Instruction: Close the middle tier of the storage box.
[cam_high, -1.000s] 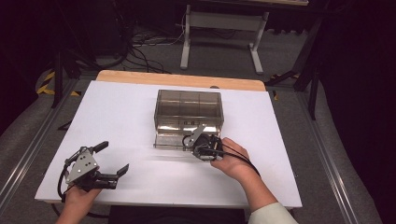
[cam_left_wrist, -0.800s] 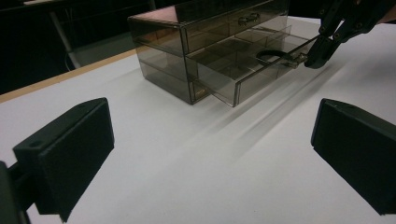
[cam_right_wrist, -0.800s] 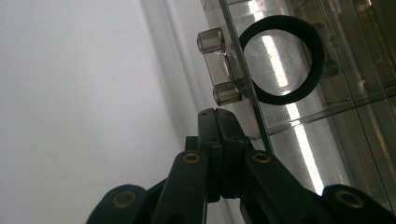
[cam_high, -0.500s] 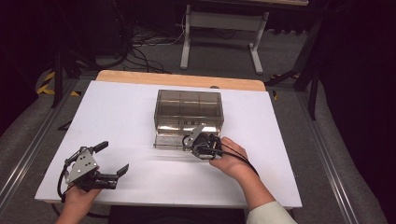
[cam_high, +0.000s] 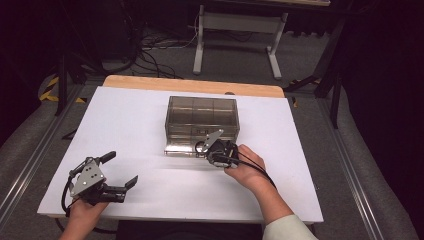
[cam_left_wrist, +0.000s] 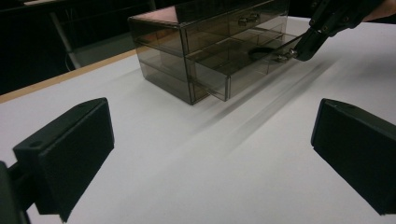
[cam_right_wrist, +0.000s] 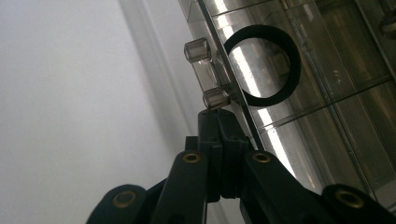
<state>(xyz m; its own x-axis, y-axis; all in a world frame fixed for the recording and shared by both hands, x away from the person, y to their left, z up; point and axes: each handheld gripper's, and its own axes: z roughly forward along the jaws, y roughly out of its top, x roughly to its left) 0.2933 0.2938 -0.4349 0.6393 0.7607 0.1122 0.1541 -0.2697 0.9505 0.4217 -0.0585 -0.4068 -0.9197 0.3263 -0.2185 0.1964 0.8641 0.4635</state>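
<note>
A smoky clear drawer cabinet (cam_high: 202, 112) stands mid-table, also seen in the left gripper view (cam_left_wrist: 187, 28). Its lower drawer (cam_high: 182, 149) is pulled out a little, and a black ring (cam_right_wrist: 261, 65) lies inside it (cam_left_wrist: 261, 50). My right gripper (cam_right_wrist: 217, 116) is shut, its joined tips touching the lower post of the drawer's clear handle (cam_right_wrist: 205, 74). In the high view that gripper (cam_high: 207, 148) sits at the drawer front. My left gripper (cam_high: 120, 169) rests open at the near left of the table with nothing between its jaws (cam_left_wrist: 210, 154).
The white tabletop (cam_high: 125, 130) has a wooden strip (cam_high: 190, 85) along its far edge. Behind the table are a metal stand (cam_high: 235, 30) and cables on the floor. Open table surface lies left and right of the cabinet.
</note>
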